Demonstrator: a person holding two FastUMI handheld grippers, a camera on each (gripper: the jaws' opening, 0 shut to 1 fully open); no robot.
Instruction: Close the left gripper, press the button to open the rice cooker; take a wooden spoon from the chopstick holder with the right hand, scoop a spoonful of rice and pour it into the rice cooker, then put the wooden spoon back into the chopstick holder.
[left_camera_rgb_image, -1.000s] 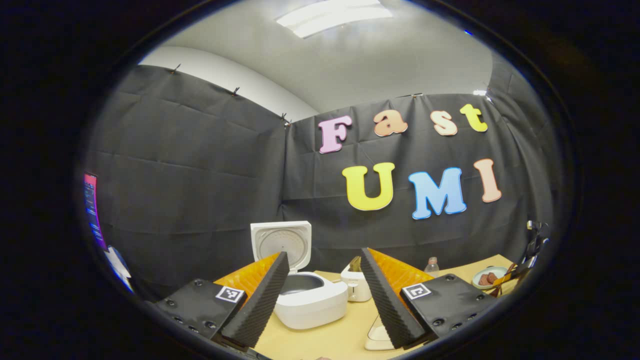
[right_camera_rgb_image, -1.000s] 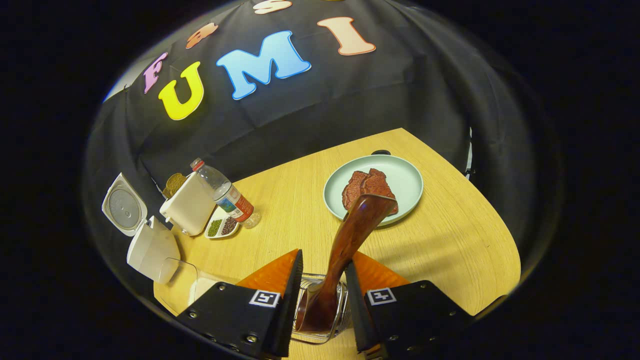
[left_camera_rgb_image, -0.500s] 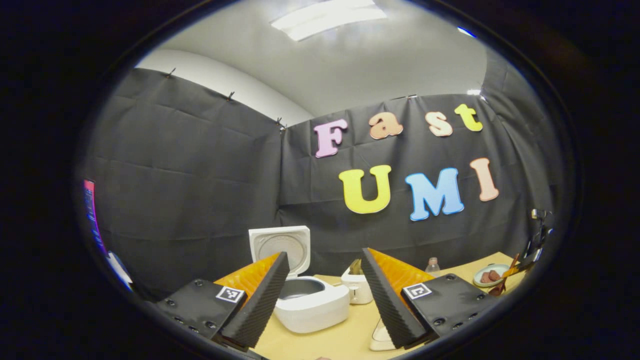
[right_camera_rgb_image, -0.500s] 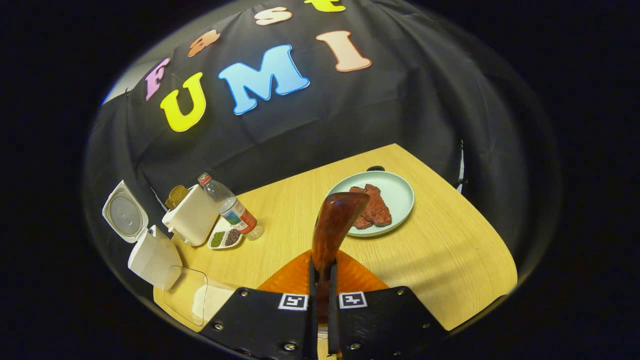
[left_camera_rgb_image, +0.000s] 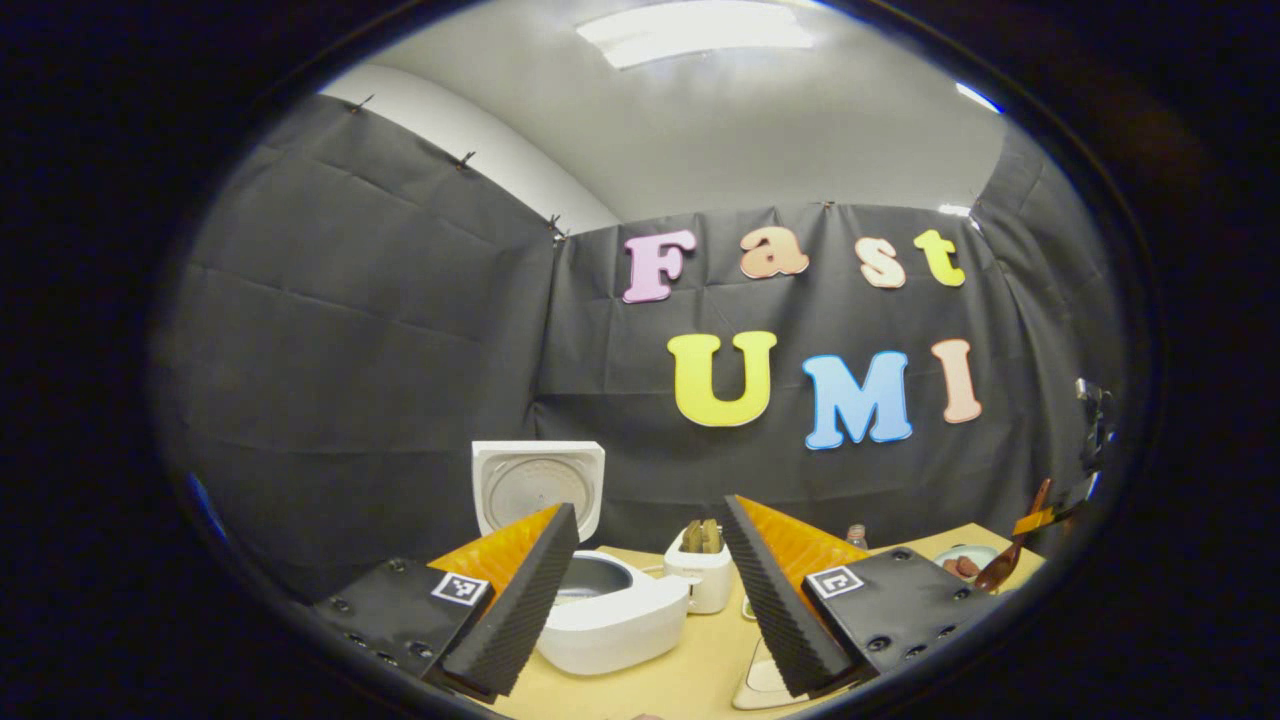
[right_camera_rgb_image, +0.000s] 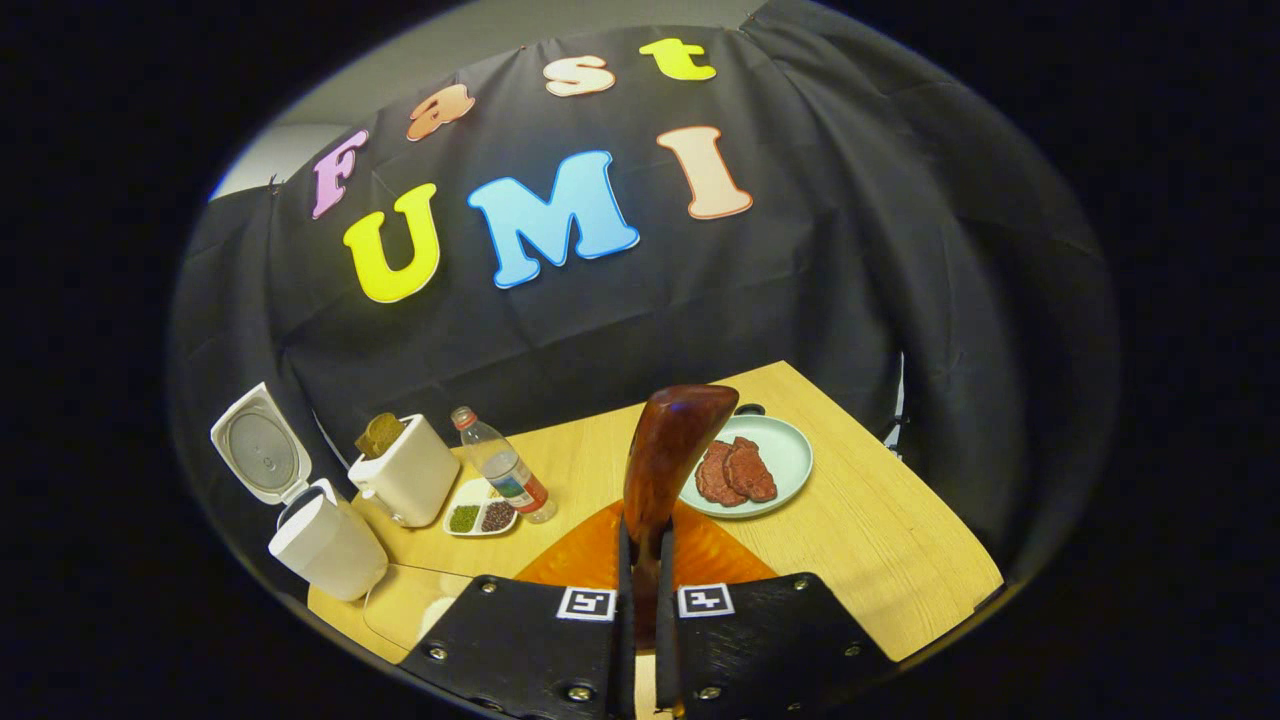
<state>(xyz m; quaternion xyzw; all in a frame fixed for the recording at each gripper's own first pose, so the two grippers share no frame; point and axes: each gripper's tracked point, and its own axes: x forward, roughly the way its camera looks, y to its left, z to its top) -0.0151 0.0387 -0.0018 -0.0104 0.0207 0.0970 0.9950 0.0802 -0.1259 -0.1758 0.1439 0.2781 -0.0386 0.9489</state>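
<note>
I see the wooden spoon (right_camera_rgb_image: 668, 450) clenched upright in my right tool (right_camera_rgb_image: 640, 620), lifted above the worktop (right_camera_rgb_image: 880, 530). The rice cooker (left_camera_rgb_image: 600, 615) sits lid-up ahead of my released left tool (left_camera_rgb_image: 650, 600).

Black cloth wall (left_camera_rgb_image: 380, 340) hung on clips round booth, creased. Pale ceiling (left_camera_rgb_image: 760, 130) above, long bright light panel (left_camera_rgb_image: 695, 22) overhead. Light wooden table (right_camera_rgb_image: 880, 540) with rounded edge against cloth.
</note>
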